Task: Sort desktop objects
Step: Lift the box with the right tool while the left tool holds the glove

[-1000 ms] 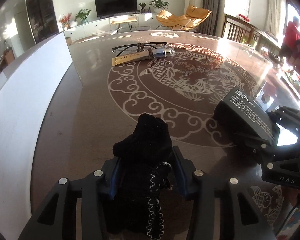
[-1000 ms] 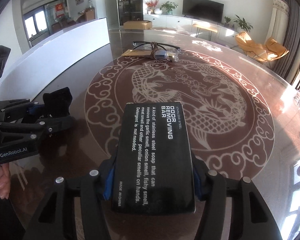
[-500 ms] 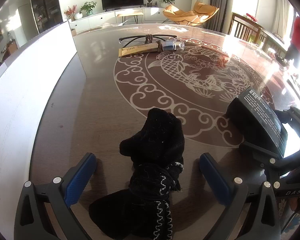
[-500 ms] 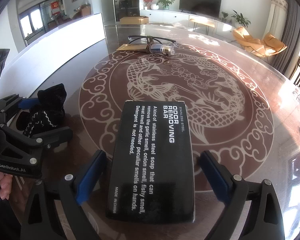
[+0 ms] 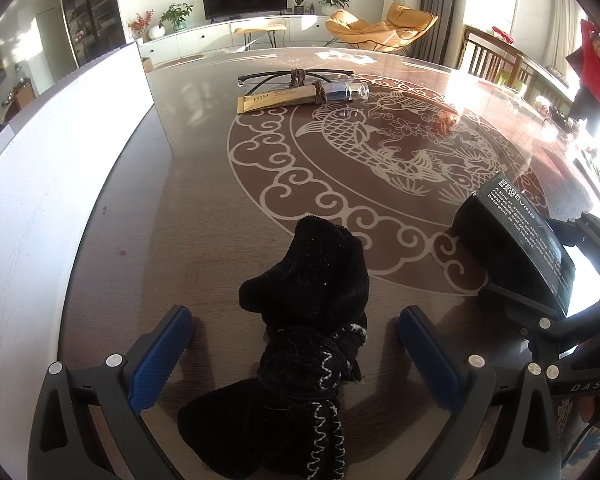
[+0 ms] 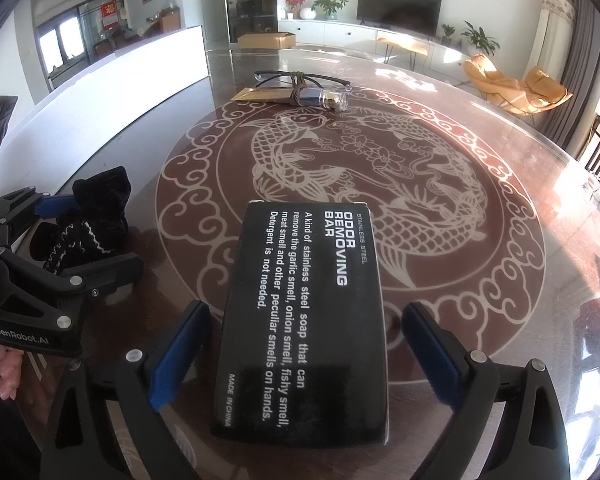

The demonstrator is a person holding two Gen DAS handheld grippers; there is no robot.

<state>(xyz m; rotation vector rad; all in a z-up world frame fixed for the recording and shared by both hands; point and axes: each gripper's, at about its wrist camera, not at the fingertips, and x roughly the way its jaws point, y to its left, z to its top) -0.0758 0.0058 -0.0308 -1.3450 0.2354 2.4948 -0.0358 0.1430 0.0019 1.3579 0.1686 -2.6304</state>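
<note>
The left gripper (image 5: 296, 344) has its blue pads wide apart with the black sock (image 5: 312, 320) lying free on the table (image 5: 204, 184) between them, its length running along the fingers. The right gripper (image 6: 306, 344) is equally spread around the black box (image 6: 304, 320), touching neither side, the box's long axis also pointing forward. Further ahead, well apart from both, lie glasses (image 5: 296, 74), a gold packet (image 5: 272, 98) and a small bottle (image 5: 342, 92), slightly nearer the left hand by my reckoning.

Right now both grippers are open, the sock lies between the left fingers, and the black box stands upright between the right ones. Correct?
Not quite. The black box lies flat on the table, label up, as the right wrist view shows. The rest holds: both grippers are open, and the sock lies between the left fingers.
</note>
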